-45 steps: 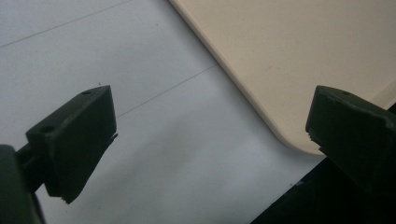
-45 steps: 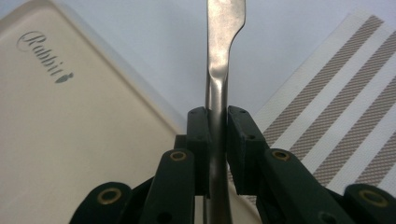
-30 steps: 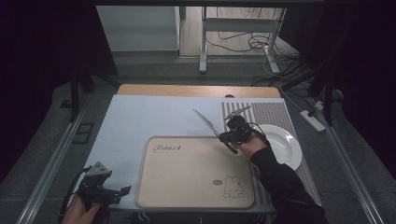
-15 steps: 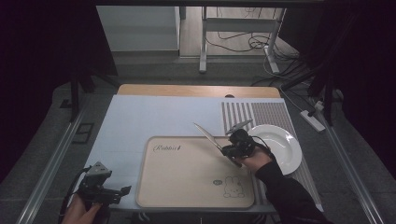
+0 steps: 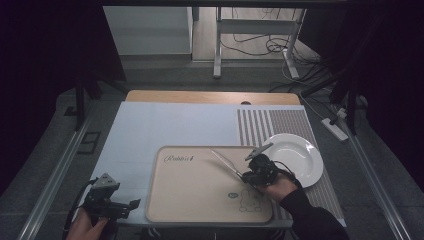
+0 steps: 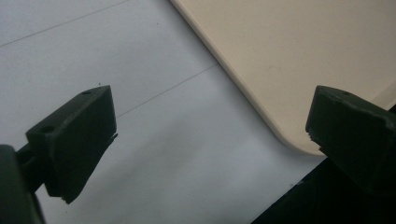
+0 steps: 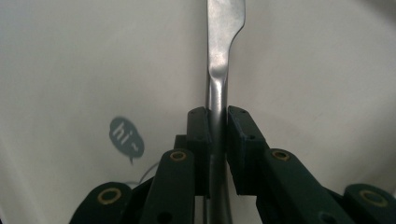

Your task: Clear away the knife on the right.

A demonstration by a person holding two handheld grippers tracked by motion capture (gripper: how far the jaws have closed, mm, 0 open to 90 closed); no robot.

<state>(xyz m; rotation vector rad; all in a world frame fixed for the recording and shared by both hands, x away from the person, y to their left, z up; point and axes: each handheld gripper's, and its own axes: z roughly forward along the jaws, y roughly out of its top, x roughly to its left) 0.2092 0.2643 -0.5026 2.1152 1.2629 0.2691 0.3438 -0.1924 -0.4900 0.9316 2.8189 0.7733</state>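
High view: right tool [image 5: 246,176] grips a metal knife [image 5: 225,163] over the beige tray [image 5: 200,200]; left tool [image 5: 131,204], jaws wide, sits at the tabletop's near-left corner.

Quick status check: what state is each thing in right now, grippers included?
Left gripper: open, jaws wide apart, holding nothing, near the tray's front left corner.
Right gripper: shut on the knife's handle.
Knife: held above the tray, blade pointing away from the hand.
Tray: flat, bare.
Plate: empty, right of tray.
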